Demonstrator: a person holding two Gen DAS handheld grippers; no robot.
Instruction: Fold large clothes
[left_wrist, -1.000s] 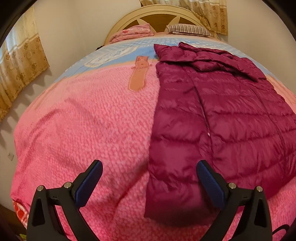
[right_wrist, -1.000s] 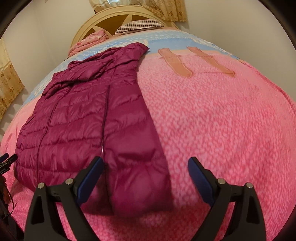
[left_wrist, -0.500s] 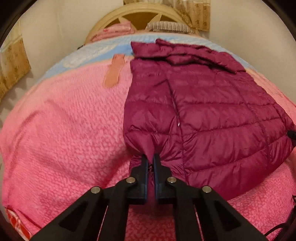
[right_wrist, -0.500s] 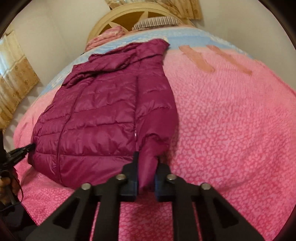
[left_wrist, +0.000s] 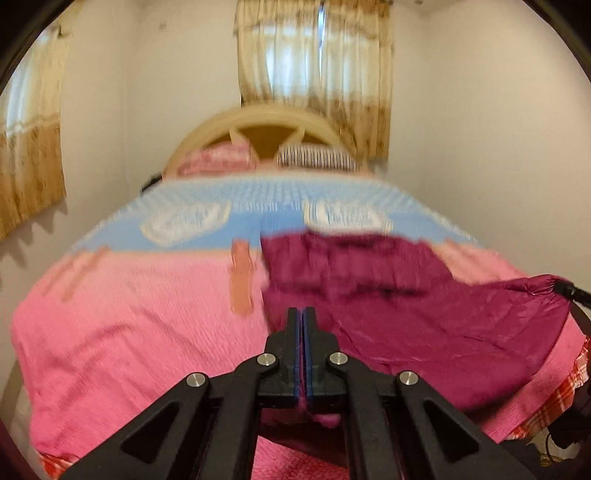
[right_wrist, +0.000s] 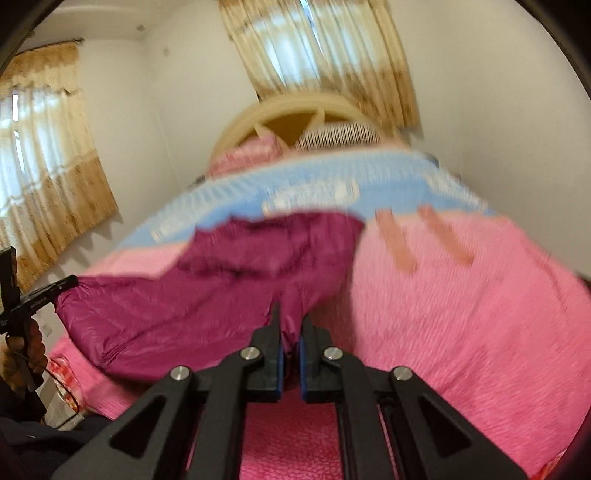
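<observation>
A magenta puffer jacket (left_wrist: 406, 306) lies on the bed with its collar toward the headboard and its near hem lifted off the blanket. My left gripper (left_wrist: 303, 313) is shut on the hem's left corner, where a sliver of fabric shows between the pads. My right gripper (right_wrist: 290, 314) is shut on a bunched fold of the jacket (right_wrist: 221, 295) at its right corner. Each view shows the other gripper pinching the opposite corner: the right gripper (left_wrist: 563, 287) at the far right, the left gripper (right_wrist: 68, 283) at the far left. Both views are motion-blurred.
The pink blanket (left_wrist: 129, 314) with a blue band (left_wrist: 258, 206) covers the bed. The headboard (left_wrist: 266, 125), a pink pillow (left_wrist: 218, 158) and a striped pillow (left_wrist: 317, 158) are at the far end. Curtains (left_wrist: 314, 66) hang behind. A hand (right_wrist: 26, 343) holds the left gripper.
Both grippers went from wide open over the jacket's lower corners to shut on them. They have since risen, lifting the hem off the bed, and both views have tilted up.
</observation>
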